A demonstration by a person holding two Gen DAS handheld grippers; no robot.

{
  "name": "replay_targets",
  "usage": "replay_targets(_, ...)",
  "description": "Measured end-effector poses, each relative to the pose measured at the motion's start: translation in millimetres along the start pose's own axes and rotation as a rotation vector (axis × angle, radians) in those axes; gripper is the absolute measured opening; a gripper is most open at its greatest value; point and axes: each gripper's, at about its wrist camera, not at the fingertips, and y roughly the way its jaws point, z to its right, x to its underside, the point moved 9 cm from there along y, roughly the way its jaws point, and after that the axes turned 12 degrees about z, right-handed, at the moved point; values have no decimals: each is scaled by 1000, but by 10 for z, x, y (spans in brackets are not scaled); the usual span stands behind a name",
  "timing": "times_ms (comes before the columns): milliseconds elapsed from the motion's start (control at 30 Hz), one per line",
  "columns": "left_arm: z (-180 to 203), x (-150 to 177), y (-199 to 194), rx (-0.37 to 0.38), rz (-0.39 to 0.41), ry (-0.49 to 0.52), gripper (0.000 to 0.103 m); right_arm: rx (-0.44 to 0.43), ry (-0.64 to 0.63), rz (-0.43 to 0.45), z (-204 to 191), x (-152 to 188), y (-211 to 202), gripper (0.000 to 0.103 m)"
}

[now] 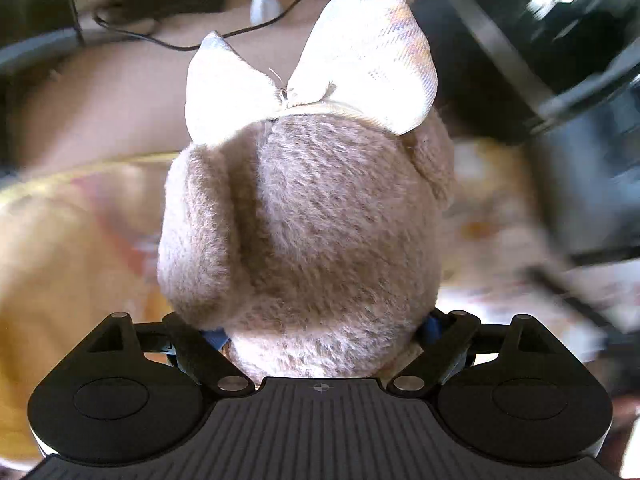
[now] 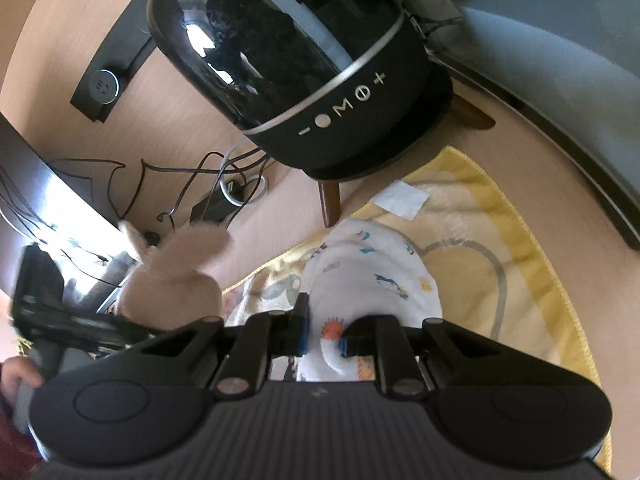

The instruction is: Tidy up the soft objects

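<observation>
A tan plush toy with a pale plaid bow fills the left wrist view. My left gripper is shut on its lower part, and the blue pads are mostly buried in the fur. In the right wrist view the same plush toy shows blurred at the left, held up by the other gripper. My right gripper is shut on a white printed cloth, which is bunched between the fingers over a yellow-edged blanket.
A black glossy speaker on wooden legs stands on the wooden floor just beyond the blanket. Tangled cables and a power brick lie to its left. A grey sofa base runs along the right. A hand shows at the left edge.
</observation>
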Motion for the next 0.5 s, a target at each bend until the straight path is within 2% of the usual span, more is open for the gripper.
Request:
replay_targets(67, -1, 48, -26, 102, 22, -38, 92, -6, -28, 1, -67, -18, -1, 15)
replay_targets(100, -32, 87, -16, 136, 24, -54, 92, -9, -43, -1, -104, -22, 0, 15)
replay_targets(133, -117, 151, 25, 140, 12, -72, 92, -11, -60, -5, -145, -17, 3, 15)
replay_targets(167, -214, 220, 73, 138, -2, -91, 93, -12, -77, -10, -186, -6, 10, 15)
replay_targets(233, -449, 333, 176, 87, -27, -113, 93, -10, -107, -27, -252, 26, 32, 15)
replay_targets(333, -698, 334, 121, 143, 7, -243, 95, 0, -145, -54, -341, 80, 69, 15)
replay_targets(433, -855, 307, -52, 91, 58, -233, 103, -11, -196, -71, -481, 113, 82, 15)
replay_targets(500, -936, 309, -196, 48, 83, -221, 103, -33, -240, -70, -617, 119, 82, 15)
